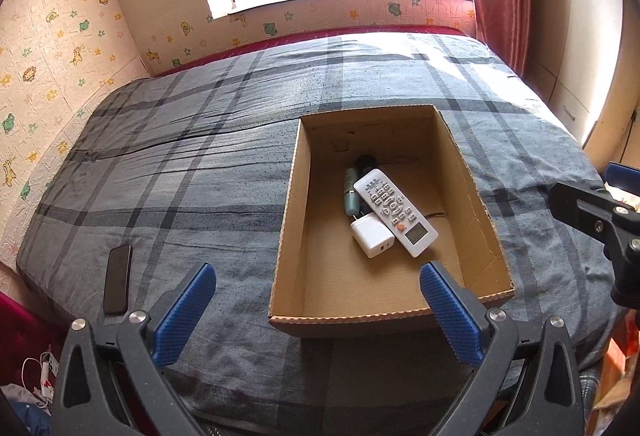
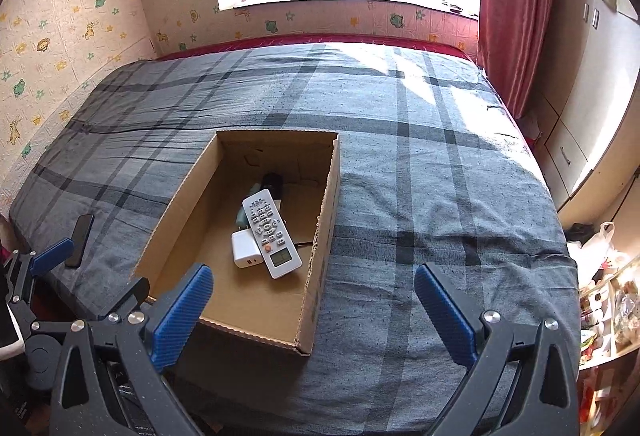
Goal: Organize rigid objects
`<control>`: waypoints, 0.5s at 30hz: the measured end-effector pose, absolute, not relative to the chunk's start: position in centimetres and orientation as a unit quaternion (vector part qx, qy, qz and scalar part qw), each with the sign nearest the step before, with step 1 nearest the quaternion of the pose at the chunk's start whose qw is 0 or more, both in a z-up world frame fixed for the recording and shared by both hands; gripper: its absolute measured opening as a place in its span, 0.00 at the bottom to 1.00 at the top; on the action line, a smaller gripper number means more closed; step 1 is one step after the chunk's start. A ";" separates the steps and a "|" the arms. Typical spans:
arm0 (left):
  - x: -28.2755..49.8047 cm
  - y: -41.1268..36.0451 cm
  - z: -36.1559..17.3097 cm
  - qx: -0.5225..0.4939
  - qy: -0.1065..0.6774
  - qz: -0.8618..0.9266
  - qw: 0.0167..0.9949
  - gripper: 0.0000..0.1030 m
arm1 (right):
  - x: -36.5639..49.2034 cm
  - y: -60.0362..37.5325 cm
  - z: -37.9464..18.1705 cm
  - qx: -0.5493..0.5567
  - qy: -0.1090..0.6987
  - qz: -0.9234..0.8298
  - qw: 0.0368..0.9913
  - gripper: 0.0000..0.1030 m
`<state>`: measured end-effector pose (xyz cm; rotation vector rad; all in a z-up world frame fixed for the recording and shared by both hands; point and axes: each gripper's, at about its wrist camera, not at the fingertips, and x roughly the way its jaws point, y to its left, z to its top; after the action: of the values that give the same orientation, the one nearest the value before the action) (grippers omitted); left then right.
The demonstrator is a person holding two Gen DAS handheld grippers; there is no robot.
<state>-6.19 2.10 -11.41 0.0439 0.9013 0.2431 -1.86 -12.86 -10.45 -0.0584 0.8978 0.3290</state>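
Note:
An open cardboard box sits on the grey plaid bed. Inside it lie a white remote control, a white charger block, a pale green tube and a dark object partly under the remote. My left gripper hangs open and empty over the box's near end. My right gripper is also open and empty, over the box's near right corner. In the right wrist view the left gripper shows at the left edge.
A black phone lies on the bed near its left front edge. A bright window, red curtain and wardrobe doors stand beyond the bed. Cluttered shelves are at the right, cables on the floor at the lower left.

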 end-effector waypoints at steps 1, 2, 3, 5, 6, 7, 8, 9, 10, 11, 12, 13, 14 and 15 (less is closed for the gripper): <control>-6.4 1.8 -11.1 0.021 0.430 0.117 0.895 1.00 | -2.0 -13.0 -10.2 -0.027 0.430 0.154 0.889 1.00; -6.6 1.5 -10.8 0.021 0.427 0.117 0.897 1.00 | -2.1 -13.3 -10.0 -0.026 0.429 0.148 0.891 1.00; -6.8 1.2 -10.6 0.021 0.424 0.117 0.898 1.00 | -2.2 -13.5 -9.8 -0.023 0.427 0.144 0.892 1.00; -7.1 0.6 -10.1 0.022 0.417 0.116 0.901 1.00 | -2.5 -14.0 -9.4 -0.021 0.422 0.142 0.895 1.00; -7.2 0.3 -10.0 0.023 0.414 0.115 0.903 1.00 | -2.6 -14.2 -9.3 -0.022 0.421 0.139 0.896 1.00; -7.3 0.1 -9.8 0.024 0.412 0.114 0.904 1.00 | -2.6 -14.4 -9.2 -0.022 0.421 0.136 0.897 1.00; -7.4 -0.2 -9.7 0.022 0.411 0.111 0.905 1.00 | -2.7 -14.6 -9.1 -0.020 0.419 0.134 0.898 1.00; -7.6 -0.4 -9.6 0.019 0.409 0.107 0.906 1.00 | -2.8 -14.8 -9.0 -0.019 0.418 0.132 0.899 1.00; -7.6 -0.5 -9.5 0.016 0.408 0.105 0.907 1.00 | -2.9 -14.9 -8.9 -0.019 0.418 0.131 0.899 1.00; -7.7 -0.7 -9.4 0.015 0.408 0.104 0.907 1.00 | -3.0 -15.0 -8.9 -0.019 0.418 0.129 0.899 1.00; -7.8 -0.8 -9.3 0.015 0.407 0.102 0.908 1.00 | -3.1 -15.1 -8.9 -0.019 0.418 0.129 0.899 1.00; -7.9 -1.0 -9.3 0.015 0.406 0.101 0.908 1.00 | -3.3 -15.2 -8.8 -0.019 0.418 0.128 0.899 1.00; -7.9 -1.1 -9.3 0.017 0.406 0.100 0.908 1.00 | -3.4 -15.3 -8.8 -0.020 0.417 0.128 0.900 1.00; -8.0 -1.3 -9.3 0.018 0.406 0.099 0.908 1.00 | -3.5 -15.3 -8.7 -0.020 0.416 0.129 0.900 1.00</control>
<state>-7.95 -1.26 -9.28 0.0377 0.8383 0.2050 -3.54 -15.29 -8.71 -0.0423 0.8611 0.2670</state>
